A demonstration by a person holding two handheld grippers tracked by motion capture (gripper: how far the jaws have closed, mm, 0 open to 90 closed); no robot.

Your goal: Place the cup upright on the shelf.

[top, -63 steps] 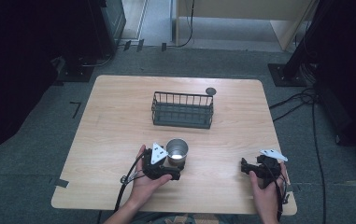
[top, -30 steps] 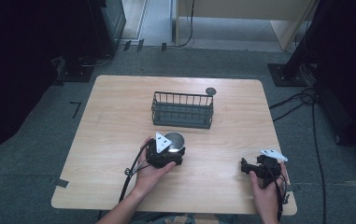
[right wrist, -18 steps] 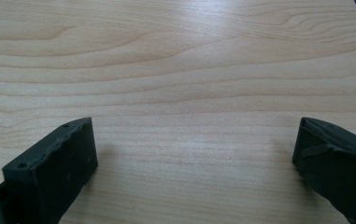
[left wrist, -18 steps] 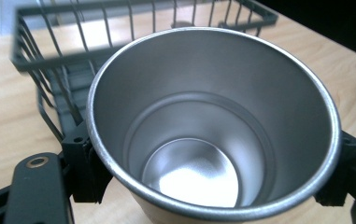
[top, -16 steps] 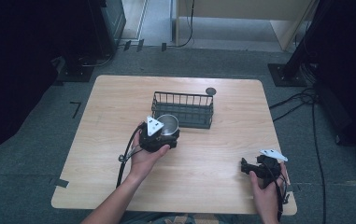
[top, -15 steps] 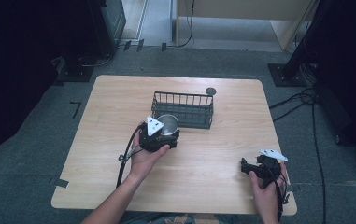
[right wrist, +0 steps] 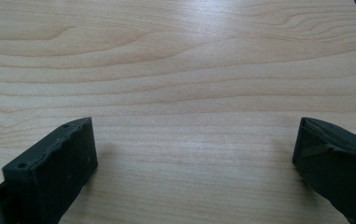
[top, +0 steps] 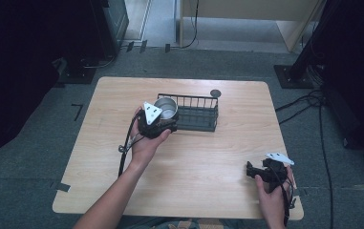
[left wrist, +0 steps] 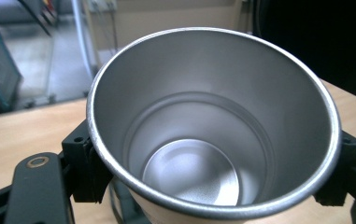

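Note:
An empty steel cup (top: 165, 107) is held above the table at the left end of a black wire basket (top: 196, 112). My left gripper (top: 163, 119) is shut on it. In the left gripper view the cup (left wrist: 213, 121) opens toward the camera, with one black jaw on each side of its rim. My right gripper (top: 252, 171) rests near the table's front right corner. In the right gripper view its jaws stand wide apart over bare wood, and the gripper (right wrist: 194, 158) is open with nothing between them.
A small round dark lid (top: 215, 93) lies on the light wooden table (top: 122, 95) just behind the basket's right end. Dark equipment and cables stand on the floor around the table.
My left gripper has carried the cup up and away from the table's front middle to the basket's left end. The right gripper has stayed still.

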